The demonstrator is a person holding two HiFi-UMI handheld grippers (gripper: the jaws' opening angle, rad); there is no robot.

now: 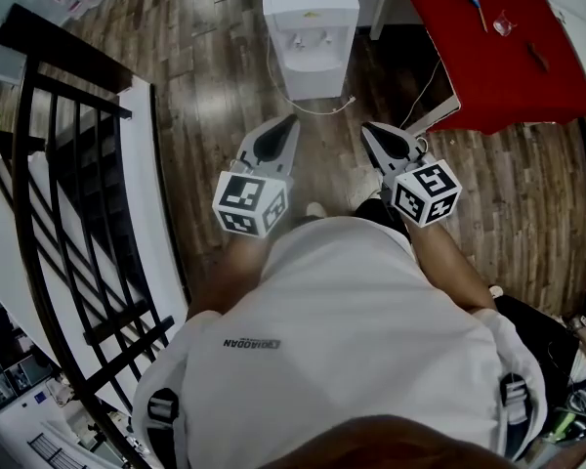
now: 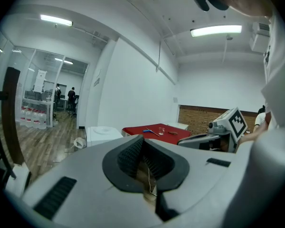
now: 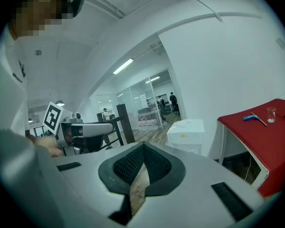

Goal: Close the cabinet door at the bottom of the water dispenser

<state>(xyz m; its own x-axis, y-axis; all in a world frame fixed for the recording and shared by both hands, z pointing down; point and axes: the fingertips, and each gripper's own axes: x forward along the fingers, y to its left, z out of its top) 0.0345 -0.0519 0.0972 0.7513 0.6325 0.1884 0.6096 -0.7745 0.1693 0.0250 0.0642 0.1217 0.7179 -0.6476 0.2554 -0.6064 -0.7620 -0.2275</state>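
The wooden floor in front of the water dispenser lies bare, leaving an open way straight to its lower front. A thin white cable loops over the boards right at the dispenser's foot. Just right of the dispenser, a white table leg and the red table close off that side. Well left of the dispenser, a white ledge and a black railing hem the floor in.

Small dark print on white shirt: too blurred to read.
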